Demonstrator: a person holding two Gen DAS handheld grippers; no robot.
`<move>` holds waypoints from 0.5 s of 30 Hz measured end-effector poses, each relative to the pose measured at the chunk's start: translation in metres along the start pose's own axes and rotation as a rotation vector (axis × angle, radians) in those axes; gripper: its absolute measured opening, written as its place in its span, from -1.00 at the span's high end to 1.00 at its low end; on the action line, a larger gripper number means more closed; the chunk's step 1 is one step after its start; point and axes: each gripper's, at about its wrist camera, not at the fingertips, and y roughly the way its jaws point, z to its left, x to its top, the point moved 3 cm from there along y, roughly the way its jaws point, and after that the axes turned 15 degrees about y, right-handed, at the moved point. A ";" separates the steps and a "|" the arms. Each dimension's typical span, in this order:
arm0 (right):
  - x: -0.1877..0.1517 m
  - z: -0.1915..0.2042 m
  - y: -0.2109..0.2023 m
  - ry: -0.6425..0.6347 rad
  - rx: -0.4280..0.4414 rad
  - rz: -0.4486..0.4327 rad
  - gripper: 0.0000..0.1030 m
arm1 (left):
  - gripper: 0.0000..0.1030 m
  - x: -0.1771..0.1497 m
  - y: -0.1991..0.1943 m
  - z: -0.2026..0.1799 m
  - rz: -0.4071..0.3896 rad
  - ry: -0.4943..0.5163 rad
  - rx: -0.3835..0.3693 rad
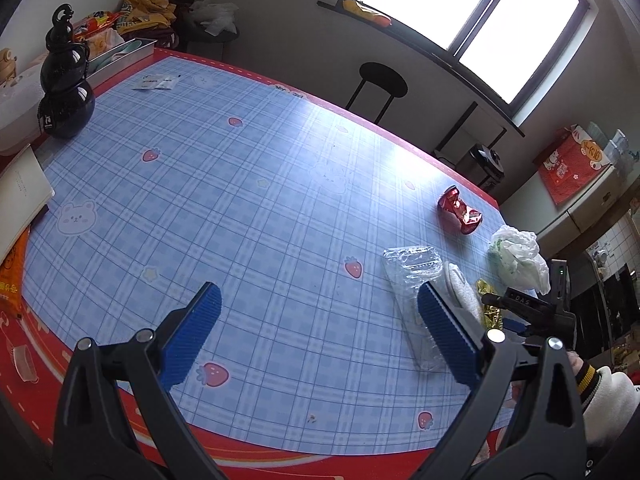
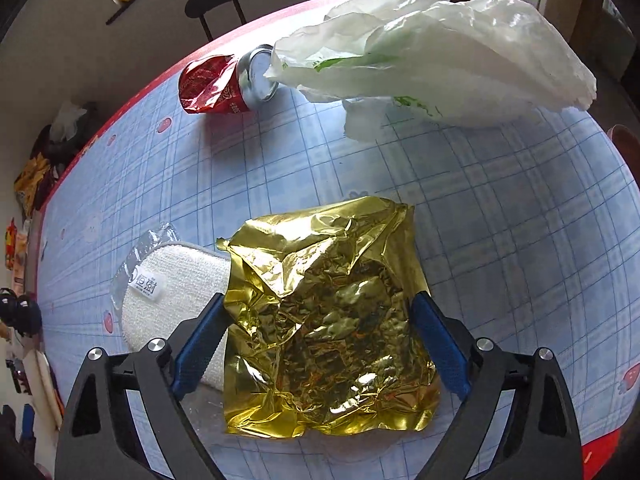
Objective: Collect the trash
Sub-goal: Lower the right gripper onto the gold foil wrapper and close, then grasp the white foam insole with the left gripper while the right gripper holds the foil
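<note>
A crumpled gold foil bag (image 2: 328, 320) lies flat on the blue checked tablecloth (image 2: 500, 220). My right gripper (image 2: 320, 300) points down over it and stands wide open, with the bag between its blue pads and the bag's side edges right at them. Left of the bag are a white woven pad (image 2: 172, 292) and a clear plastic wrapper (image 2: 140, 256). A crushed red can (image 2: 224, 84) and a white plastic bag (image 2: 440, 52) lie farther off. My left gripper (image 1: 320, 292) hovers open over bare cloth, with the clear wrapper (image 1: 412, 276) by its right finger. The can (image 1: 460, 210) sits beyond.
A black gourd-shaped bottle (image 1: 66, 88), a metal tray (image 1: 120, 54), a pale book (image 1: 20, 200) and an orange packet (image 1: 10, 276) line the table's left side. A black stool (image 1: 382, 80) stands beyond the far red edge. A person's white sleeve (image 1: 612, 396) shows at lower right.
</note>
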 end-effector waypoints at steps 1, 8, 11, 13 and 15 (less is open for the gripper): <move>0.000 -0.005 -0.005 0.011 0.036 0.002 -0.73 | -0.88 0.002 0.003 -0.006 0.003 0.008 -0.012; -0.001 -0.040 -0.055 -0.012 0.166 -0.066 -0.69 | -0.87 0.014 0.028 -0.059 0.030 0.093 -0.109; 0.001 -0.052 -0.076 -0.027 0.188 -0.115 -0.69 | -0.82 0.018 0.041 -0.087 0.044 0.132 -0.171; 0.005 -0.063 -0.092 -0.030 0.200 -0.151 -0.69 | -0.68 0.020 0.053 -0.107 0.065 0.158 -0.217; 0.009 -0.076 -0.107 -0.028 0.209 -0.189 -0.69 | -0.55 0.021 0.067 -0.127 0.093 0.182 -0.249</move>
